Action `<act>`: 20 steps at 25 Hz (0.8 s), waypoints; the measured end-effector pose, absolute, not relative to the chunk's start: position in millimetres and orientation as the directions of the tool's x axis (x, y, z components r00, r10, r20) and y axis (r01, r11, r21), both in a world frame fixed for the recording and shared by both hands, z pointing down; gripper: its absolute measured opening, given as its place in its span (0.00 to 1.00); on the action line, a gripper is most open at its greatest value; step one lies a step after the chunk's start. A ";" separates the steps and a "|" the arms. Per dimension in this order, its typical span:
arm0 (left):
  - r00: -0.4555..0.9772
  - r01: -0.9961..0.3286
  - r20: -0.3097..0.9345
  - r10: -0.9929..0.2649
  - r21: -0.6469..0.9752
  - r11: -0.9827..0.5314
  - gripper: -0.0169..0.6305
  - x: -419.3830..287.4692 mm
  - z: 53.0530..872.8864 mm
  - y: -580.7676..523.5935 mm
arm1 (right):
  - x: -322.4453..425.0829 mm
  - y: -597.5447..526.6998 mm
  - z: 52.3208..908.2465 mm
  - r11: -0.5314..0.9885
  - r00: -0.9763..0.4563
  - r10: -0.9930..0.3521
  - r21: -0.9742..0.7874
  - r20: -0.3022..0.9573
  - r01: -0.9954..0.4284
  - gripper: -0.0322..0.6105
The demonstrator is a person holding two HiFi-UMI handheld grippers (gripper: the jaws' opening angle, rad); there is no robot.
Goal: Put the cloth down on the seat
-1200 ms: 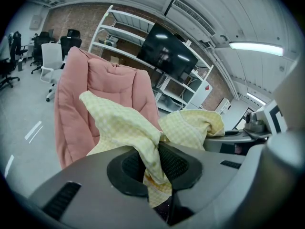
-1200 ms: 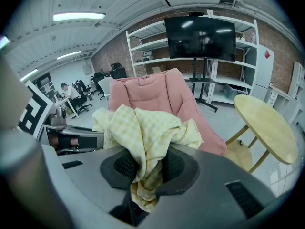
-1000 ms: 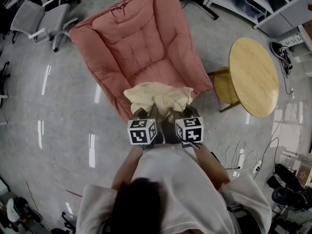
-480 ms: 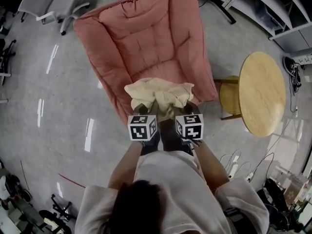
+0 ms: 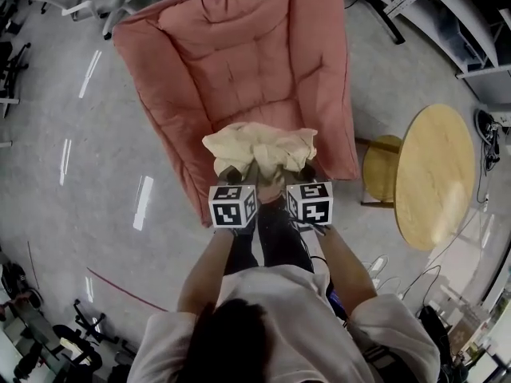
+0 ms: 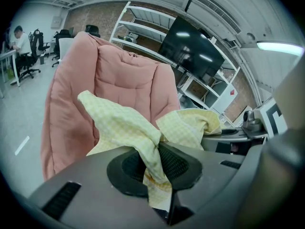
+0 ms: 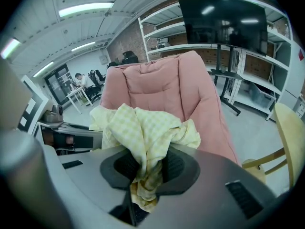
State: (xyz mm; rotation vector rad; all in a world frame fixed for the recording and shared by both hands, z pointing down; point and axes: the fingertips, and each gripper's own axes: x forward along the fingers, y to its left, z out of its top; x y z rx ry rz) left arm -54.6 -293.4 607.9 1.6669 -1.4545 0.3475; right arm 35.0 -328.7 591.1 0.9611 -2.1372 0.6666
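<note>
Two pairs of jaws tight on cloth (image 5: 259,146) at seat's (image 5: 239,70) front edge, floor (image 5: 104,174) beside.

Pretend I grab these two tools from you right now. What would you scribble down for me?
Left hand-held gripper: shut on the yellow checked cloth.
Right hand-held gripper: shut on the same cloth, right beside the left one.
Cloth: bunched up between the two, held over the front edge of the pink armchair's seat.
Done: cloth is gripped and at the chair.
Left: lower it onto the seat, open both jaws, draw back.
</note>
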 end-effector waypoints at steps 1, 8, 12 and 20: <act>0.272 -0.905 0.700 -0.660 0.420 0.072 0.15 -54.9 613.0 -297.3 | 34.4 -333.3 596.3 0.596 -0.490 -0.426 -0.171 0.761 -0.785 0.21; 0.236 -0.893 0.720 -0.653 0.426 0.146 0.15 -63.1 655.7 -319.1 | 22.9 -362.3 638.2 0.644 -0.503 -0.381 -0.168 0.775 -0.747 0.21; 0.214 -0.889 0.742 -0.635 0.417 0.187 0.15 -66.0 683.6 -327.4 | 18.8 -373.0 666.0 0.666 -0.503 -0.353 -0.166 0.789 -0.727 0.21; 0.188 -0.863 0.761 -0.621 0.430 0.265 0.15 -81.4 729.2 -340.6 | 1.7 -392.3 712.6 0.674 -0.488 -0.340 -0.153 0.804 -0.723 0.21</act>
